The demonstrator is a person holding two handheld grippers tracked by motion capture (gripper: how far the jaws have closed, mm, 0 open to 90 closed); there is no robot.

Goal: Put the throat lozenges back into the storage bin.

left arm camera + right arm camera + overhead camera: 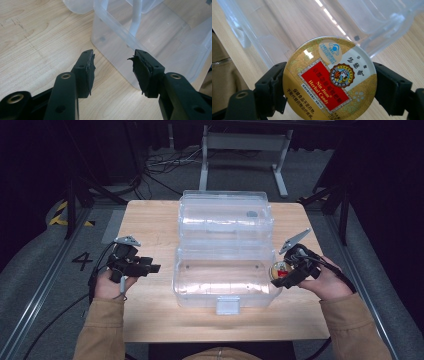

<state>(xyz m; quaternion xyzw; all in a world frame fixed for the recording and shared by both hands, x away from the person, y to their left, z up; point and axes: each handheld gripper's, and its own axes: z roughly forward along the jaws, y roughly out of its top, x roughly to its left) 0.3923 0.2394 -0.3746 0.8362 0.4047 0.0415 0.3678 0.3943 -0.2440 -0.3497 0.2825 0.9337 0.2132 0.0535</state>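
A clear plastic box [226, 285] stands open mid-table, its lid [225, 215] tipped back behind it. My right gripper [283, 272] hovers at the box's right edge, shut on a round gold candy tin [280, 269] with a red label. In the right gripper view the candy tin [329, 78] sits between both jaws, the box [294, 27] beyond it. My left gripper [152, 268] rests left of the box, open and holding nothing. In the left gripper view the left gripper [113, 71] points at the box's corner [130, 45].
The wooden table [150, 225] has bare room left and right of the box. A white latch [227, 305] hangs at the box's front. Beyond the table lie grey floor, cables [160, 167] and a white stand [245, 150]. Metal rails run along both sides.
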